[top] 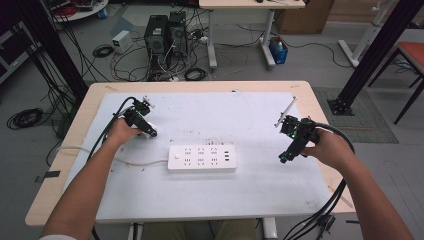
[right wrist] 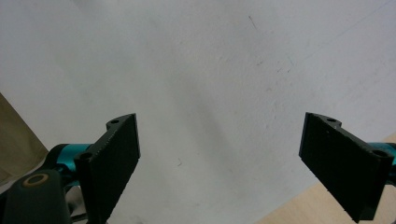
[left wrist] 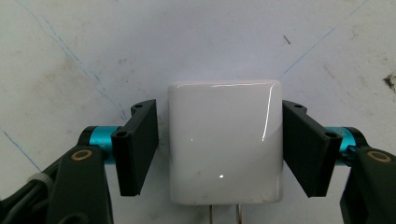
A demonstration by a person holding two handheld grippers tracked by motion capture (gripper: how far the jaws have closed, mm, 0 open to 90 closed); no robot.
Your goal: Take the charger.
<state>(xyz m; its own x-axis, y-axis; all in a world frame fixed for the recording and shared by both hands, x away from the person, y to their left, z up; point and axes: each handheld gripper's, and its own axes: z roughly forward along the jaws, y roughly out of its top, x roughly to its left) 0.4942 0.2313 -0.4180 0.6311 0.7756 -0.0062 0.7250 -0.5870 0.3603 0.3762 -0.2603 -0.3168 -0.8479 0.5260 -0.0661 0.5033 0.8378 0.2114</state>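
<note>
A white square charger [left wrist: 225,140] lies flat on the white mat [top: 225,110], its metal prongs pointing back toward the gripper body. My left gripper [left wrist: 219,106] straddles it. The right pad [left wrist: 303,144] sits against the charger's side, and a thin gap shows beside the left pad [left wrist: 137,144]. In the high view the left gripper [top: 150,133] is at the mat's left, tilted down over the charger [top: 150,125]. My right gripper [top: 284,159] hovers at the mat's right side. Its jaws [right wrist: 222,119] stand wide apart over bare mat, with nothing between them.
A white power strip [top: 201,158] lies at the mat's middle, with its cord [top: 135,162] running left under the left forearm. The wooden table edge [top: 320,105] borders the mat. Computers [top: 165,35] and loose cables stand on the floor beyond the table.
</note>
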